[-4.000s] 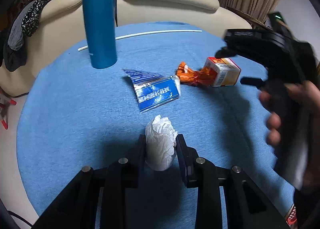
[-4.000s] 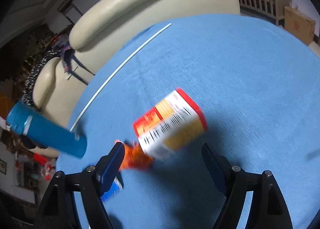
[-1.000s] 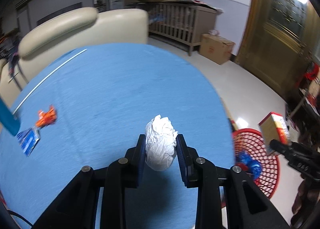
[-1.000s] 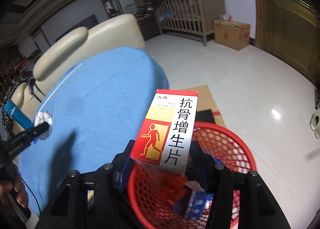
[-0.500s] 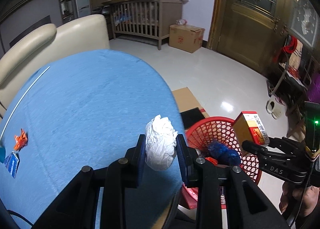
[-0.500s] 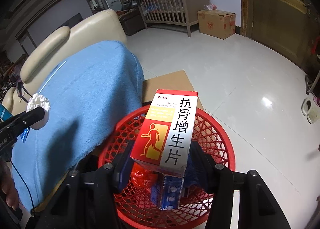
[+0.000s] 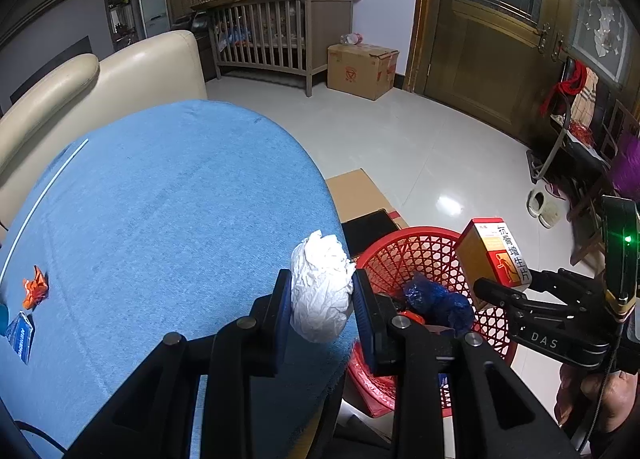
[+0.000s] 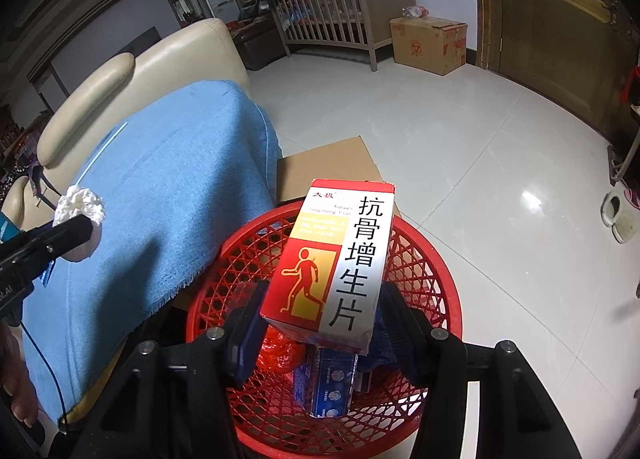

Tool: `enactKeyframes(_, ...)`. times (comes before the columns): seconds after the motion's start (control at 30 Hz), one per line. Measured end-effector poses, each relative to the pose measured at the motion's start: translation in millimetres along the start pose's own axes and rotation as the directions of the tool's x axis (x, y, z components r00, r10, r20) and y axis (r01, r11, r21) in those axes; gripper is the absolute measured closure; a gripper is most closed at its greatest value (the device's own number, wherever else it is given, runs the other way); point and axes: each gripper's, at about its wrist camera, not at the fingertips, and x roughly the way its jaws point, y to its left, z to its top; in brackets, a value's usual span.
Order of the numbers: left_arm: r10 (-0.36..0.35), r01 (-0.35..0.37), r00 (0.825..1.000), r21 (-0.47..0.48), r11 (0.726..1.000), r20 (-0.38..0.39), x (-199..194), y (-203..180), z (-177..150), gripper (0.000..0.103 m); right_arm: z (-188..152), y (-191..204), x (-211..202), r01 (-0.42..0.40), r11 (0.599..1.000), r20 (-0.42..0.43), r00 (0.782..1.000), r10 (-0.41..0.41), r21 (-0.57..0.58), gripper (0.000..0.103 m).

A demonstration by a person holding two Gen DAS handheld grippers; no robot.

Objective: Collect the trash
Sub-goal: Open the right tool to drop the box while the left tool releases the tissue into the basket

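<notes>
My left gripper is shut on a crumpled white tissue, held over the edge of the blue table; the tissue also shows in the right wrist view. My right gripper is shut on a red, yellow and white medicine box, held above the red mesh basket. The box and basket also show in the left wrist view. Blue and red trash lies in the basket. An orange wrapper and a blue packet lie on the table at far left.
The basket stands on the floor beside the table, next to flat cardboard. A cream sofa sits behind the table. A crib and a cardboard box stand by the far wall. A thin white rod lies on the table.
Both grippers have swung from the table towards the basket. The box now hangs closer over the basket, and the tissue has reached the table's edge beside it.
</notes>
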Motion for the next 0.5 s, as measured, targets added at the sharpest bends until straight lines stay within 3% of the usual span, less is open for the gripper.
enactKeyframes(0.17, -0.007, 0.007, 1.000, 0.009, 1.000, -0.007, 3, -5, 0, 0.072, -4, 0, 14, 0.000, 1.000, -0.063, 0.998, 0.000, -0.006, 0.041)
enactKeyframes(0.23, -0.013, 0.013, 1.000, 0.013, 1.000, -0.012, 5, -8, 1, 0.072, -7, 0, 19, -0.001, 1.000, -0.086, 0.996, 0.000, -0.009, 0.032)
enactKeyframes(0.5, -0.055, 0.057, 0.998, 0.054, 0.997, -0.038, 14, -25, 5, 0.072, 2, -26, -7, 0.006, 0.996, 0.018, 1.000, -0.008, 0.089, 0.032)
